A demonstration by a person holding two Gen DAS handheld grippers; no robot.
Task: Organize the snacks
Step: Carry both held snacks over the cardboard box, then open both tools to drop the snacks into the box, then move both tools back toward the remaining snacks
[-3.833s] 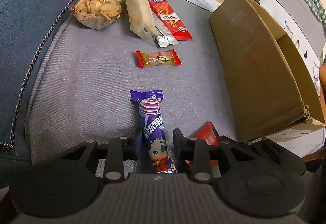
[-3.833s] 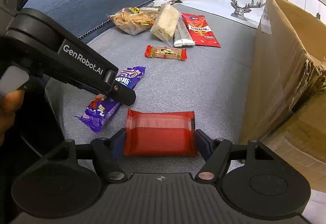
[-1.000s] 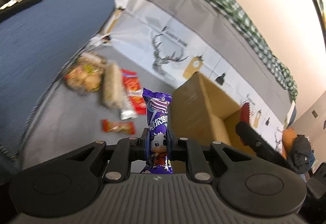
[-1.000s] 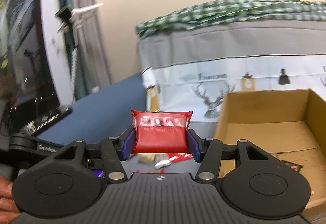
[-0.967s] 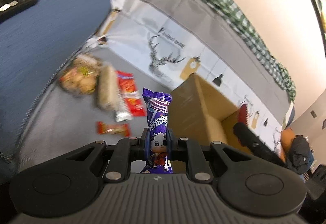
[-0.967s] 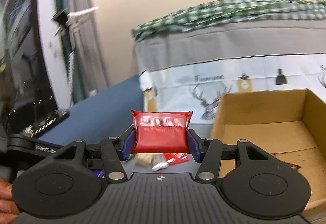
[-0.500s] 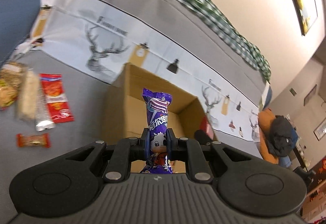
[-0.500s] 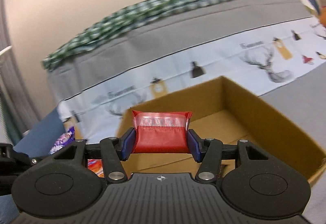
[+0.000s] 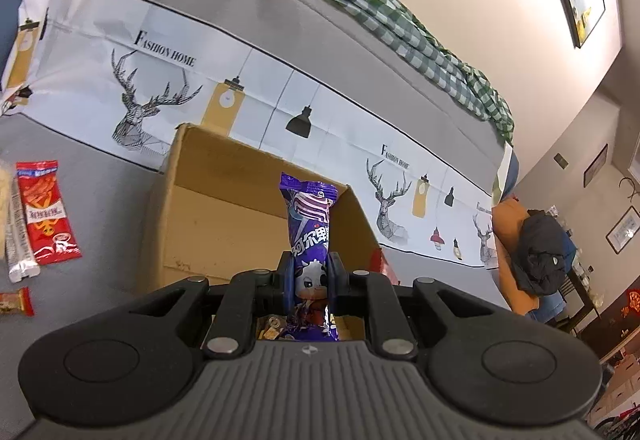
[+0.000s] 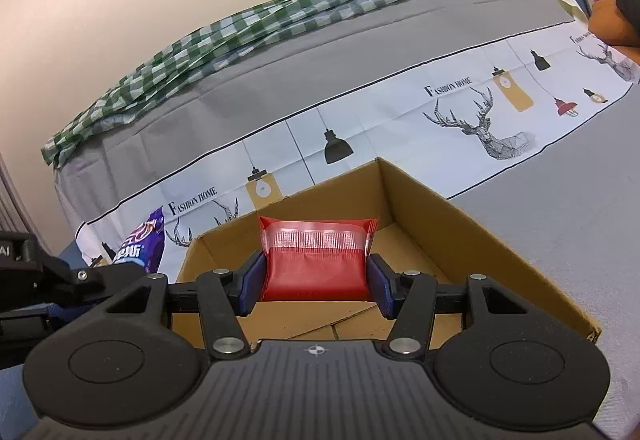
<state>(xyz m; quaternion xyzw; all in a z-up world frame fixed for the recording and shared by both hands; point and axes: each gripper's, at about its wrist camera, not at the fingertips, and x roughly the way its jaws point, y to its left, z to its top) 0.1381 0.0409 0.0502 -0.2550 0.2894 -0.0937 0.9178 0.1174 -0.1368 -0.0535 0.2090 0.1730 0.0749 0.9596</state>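
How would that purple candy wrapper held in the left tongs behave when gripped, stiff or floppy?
The purple candy wrapper stands upright above the left tongs without drooping, so it is probably fairly stiff, likely with a firm bar inside. Its glossy film looks slippery, yet the narrow pinch seems to hold it. It appears light, and would probably drop easily into the cardboard box on release.

Both wrist cameras look closely over their jaws into one cardboard box [image 9: 224,200].
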